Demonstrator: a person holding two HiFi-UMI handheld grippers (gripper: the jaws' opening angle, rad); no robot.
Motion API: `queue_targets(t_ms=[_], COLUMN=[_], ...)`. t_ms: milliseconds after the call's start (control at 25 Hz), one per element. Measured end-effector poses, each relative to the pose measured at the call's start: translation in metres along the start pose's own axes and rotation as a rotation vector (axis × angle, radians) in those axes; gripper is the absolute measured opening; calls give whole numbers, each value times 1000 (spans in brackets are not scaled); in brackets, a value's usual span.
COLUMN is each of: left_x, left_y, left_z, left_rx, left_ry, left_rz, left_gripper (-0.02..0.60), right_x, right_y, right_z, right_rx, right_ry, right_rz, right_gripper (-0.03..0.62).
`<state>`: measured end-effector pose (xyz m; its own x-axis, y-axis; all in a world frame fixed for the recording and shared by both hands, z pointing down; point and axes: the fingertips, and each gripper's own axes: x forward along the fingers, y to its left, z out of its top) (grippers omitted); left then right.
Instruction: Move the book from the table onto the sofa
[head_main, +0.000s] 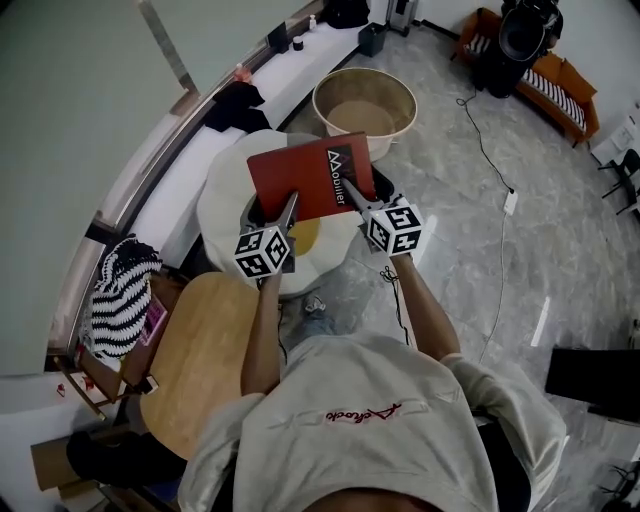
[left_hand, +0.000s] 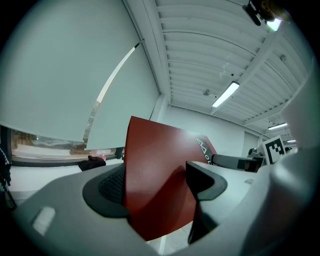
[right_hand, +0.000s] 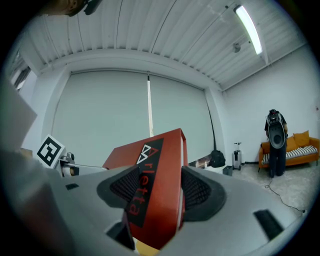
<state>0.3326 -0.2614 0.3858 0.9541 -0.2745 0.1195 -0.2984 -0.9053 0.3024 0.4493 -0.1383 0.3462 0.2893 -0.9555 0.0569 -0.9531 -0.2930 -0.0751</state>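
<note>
A red book with a black and white logo is held up in the air, tilted, over a white round cushion with a yellow centre. My left gripper is shut on its near left edge, and my right gripper is shut on its near right edge beside the logo. In the left gripper view the red cover fills the gap between the jaws of the left gripper. The right gripper view shows the book's spine pinched between the ribbed pads of the right gripper.
A round wooden table lies at the lower left, beside a striped bag. A large wooden tub stands just beyond the cushion. An orange sofa is at the far right, across a marble floor with a cable.
</note>
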Motion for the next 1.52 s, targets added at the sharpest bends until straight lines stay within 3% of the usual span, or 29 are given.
queue_targets(t_ms=[520, 1160, 1520], left_x=[70, 99, 120], left_y=[82, 102, 111], left_z=[46, 49, 48], left_rx=[-7, -1, 5], left_ry=[-7, 12, 10], left_rz=[-10, -26, 44], left_gripper=[365, 365, 365], right_x=[115, 145, 173], right_y=[-8, -20, -39], right_z=[20, 14, 9], right_rx=[-15, -4, 15], right_ry=[0, 3, 1], right_rz=[-6, -27, 39], right_gripper=[261, 261, 261])
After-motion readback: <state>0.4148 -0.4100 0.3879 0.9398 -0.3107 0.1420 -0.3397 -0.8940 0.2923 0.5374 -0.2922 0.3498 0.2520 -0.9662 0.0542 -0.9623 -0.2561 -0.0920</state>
